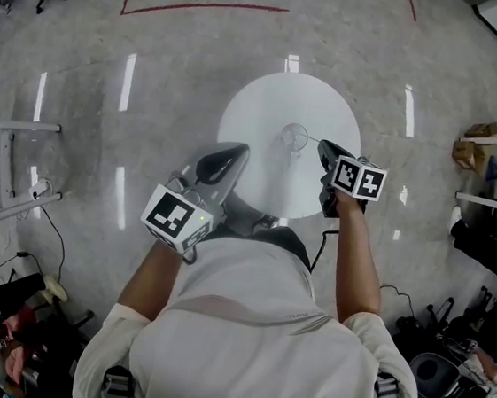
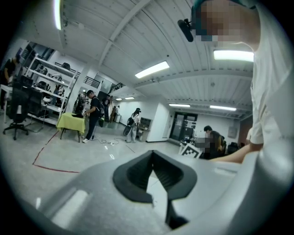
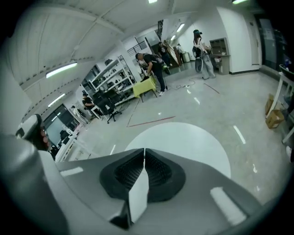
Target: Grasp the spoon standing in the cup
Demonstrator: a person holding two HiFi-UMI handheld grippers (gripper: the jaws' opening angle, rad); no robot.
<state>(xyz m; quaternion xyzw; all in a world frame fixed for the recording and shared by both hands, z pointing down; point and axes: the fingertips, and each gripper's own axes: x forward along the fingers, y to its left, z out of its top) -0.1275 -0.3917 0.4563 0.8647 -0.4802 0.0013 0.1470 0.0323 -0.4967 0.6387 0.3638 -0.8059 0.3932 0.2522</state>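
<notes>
My right hand-held gripper is pinched shut on the spoon, three o'clock of the cup; a glancing hold on its thin handle could slip and topple the cup

Glass cup on round white table

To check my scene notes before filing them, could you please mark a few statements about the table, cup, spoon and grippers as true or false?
1. The table is round and white. True.
2. The cup stands near the table's middle. True.
3. The spoon lies flat on the table. False: it stands in the cup, leaning toward the right gripper.
4. The right gripper's jaws stand wide apart. False: they are together, at the end of the spoon's handle.
5. The left gripper reaches into the cup. False: it is apart from the cup, over the table's left side.
</notes>
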